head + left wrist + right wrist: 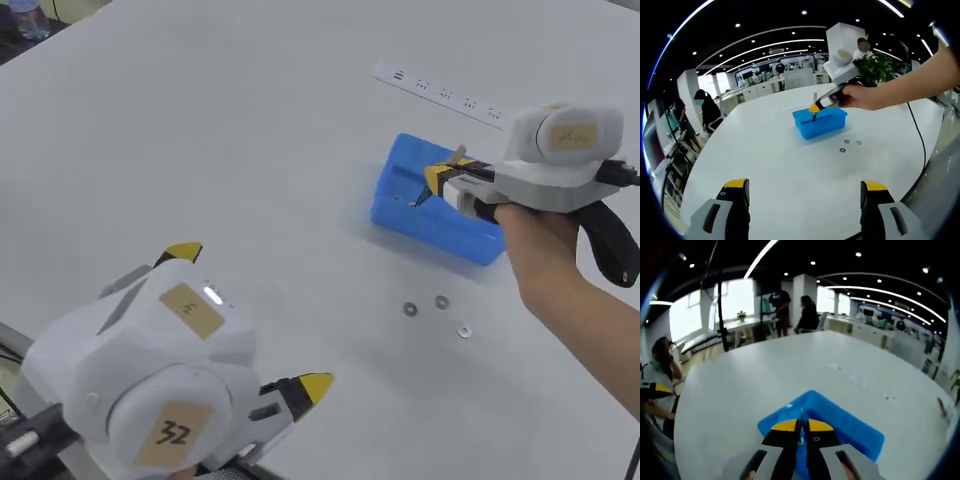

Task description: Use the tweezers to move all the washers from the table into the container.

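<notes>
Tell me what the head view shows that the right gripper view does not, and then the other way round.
Head view: three washers lie on the white table next to the blue container, a power strip lies beyond it, and the open left claw is in the foreground. Right gripper view: people stand at desks behind the table. Both: the right claw, shut on the tweezers, over the container on the table.
</notes>
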### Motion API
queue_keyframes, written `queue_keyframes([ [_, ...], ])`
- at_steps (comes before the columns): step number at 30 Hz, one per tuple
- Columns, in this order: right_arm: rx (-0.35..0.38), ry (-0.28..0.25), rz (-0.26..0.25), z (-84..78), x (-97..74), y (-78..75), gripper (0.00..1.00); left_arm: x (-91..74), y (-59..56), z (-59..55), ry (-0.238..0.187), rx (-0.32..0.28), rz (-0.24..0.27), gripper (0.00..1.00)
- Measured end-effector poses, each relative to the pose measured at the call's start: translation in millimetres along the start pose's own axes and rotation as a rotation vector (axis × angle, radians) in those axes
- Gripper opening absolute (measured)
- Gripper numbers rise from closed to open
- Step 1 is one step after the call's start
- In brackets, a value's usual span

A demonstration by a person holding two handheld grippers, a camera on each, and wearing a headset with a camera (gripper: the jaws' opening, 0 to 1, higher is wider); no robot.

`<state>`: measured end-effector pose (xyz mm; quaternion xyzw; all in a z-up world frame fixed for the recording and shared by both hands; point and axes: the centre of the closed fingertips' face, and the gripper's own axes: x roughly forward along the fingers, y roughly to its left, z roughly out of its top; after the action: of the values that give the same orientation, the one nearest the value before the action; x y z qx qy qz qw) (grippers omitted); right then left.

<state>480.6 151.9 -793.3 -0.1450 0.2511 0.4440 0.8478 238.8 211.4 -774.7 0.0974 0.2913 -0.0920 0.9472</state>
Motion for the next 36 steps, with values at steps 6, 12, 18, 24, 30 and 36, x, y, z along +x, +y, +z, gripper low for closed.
queue_keyframes([
  [6,0.001,-0.022,-0.004,-1.8,0.8,0.0,0.02,0.3,-0.4,-0.5,0.003,0.004,-0.001,0.94],
  [12,0.018,0.013,-0.008,-5.2,2.2,-0.9,0.03,0.2,-0.4,-0.8,0.004,0.005,0.000,0.94],
  [18,0.000,0.012,-0.013,-3.8,0.0,0.2,0.03,0.0,-0.2,-0.9,0.003,0.006,0.001,0.94],
  [24,0.042,-0.023,0.004,9.0,-11.7,3.4,0.03,-0.3,0.0,-0.6,0.001,0.004,0.001,0.94],
  [30,0.071,-0.069,0.008,19.8,-37.3,2.0,0.03,-0.1,-0.8,-0.6,0.001,0.007,-0.003,0.94],
  [36,0.109,-0.102,0.026,24.9,-73.2,15.6,0.03,-0.3,-0.5,-0.2,-0.001,0.009,-0.002,0.94],
])
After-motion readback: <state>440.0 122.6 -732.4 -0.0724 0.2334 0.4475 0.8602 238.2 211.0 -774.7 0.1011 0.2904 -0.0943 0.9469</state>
